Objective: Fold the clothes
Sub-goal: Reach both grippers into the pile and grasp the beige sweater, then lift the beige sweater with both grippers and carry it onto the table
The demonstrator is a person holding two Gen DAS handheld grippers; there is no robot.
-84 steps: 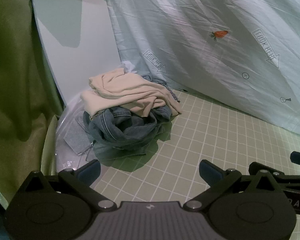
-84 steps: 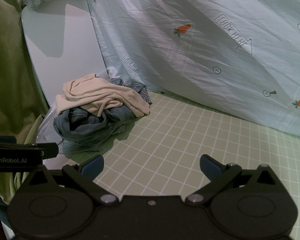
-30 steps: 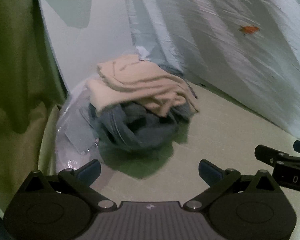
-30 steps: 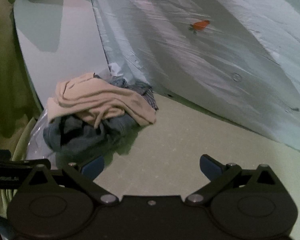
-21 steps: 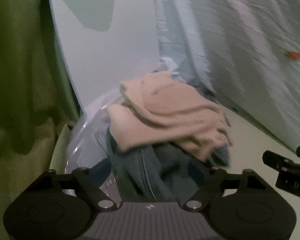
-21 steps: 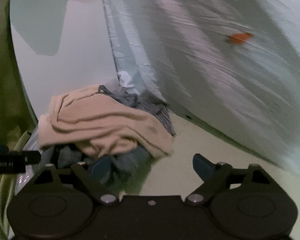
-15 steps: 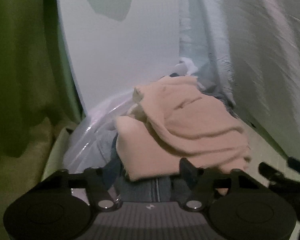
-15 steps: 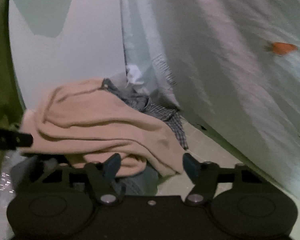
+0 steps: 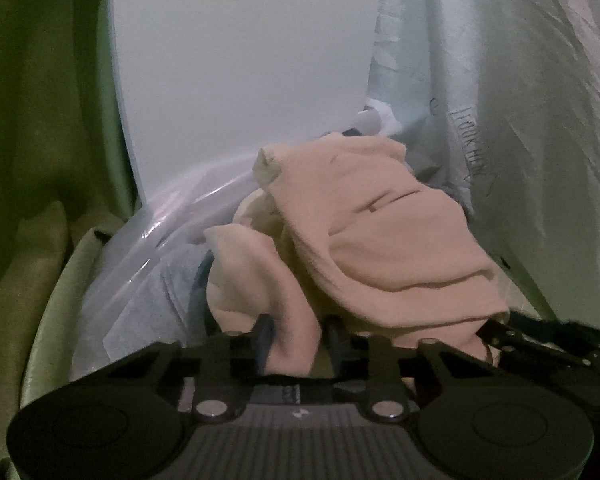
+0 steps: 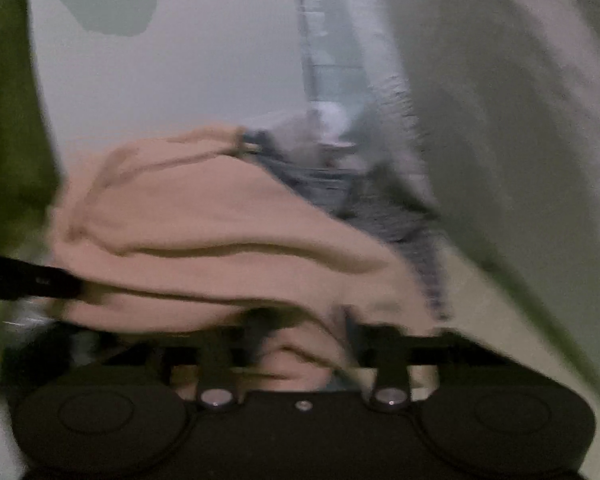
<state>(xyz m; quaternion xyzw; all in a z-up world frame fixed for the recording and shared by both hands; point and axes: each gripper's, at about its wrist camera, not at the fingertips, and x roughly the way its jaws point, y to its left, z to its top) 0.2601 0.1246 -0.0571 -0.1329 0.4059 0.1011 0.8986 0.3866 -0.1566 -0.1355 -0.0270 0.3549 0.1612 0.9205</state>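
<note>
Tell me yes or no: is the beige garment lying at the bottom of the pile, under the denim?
No: in the left wrist view the beige garment lies on top of the pile, with the denim showing beneath it.

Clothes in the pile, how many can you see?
3. A beige garment lies on top, a blue denim piece sits behind it, and a checked shirt pokes out at its right. More may be hidden underneath.

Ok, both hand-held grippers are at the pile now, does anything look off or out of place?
Nothing damaged or spilled. The clothes are a crumpled heap: the beige garment lies bunched over the denim, on clear plastic. Both jaws have just been closing on beige folds, the left hand-held gripper and the right hand-held gripper. The right view is blurred.
</note>
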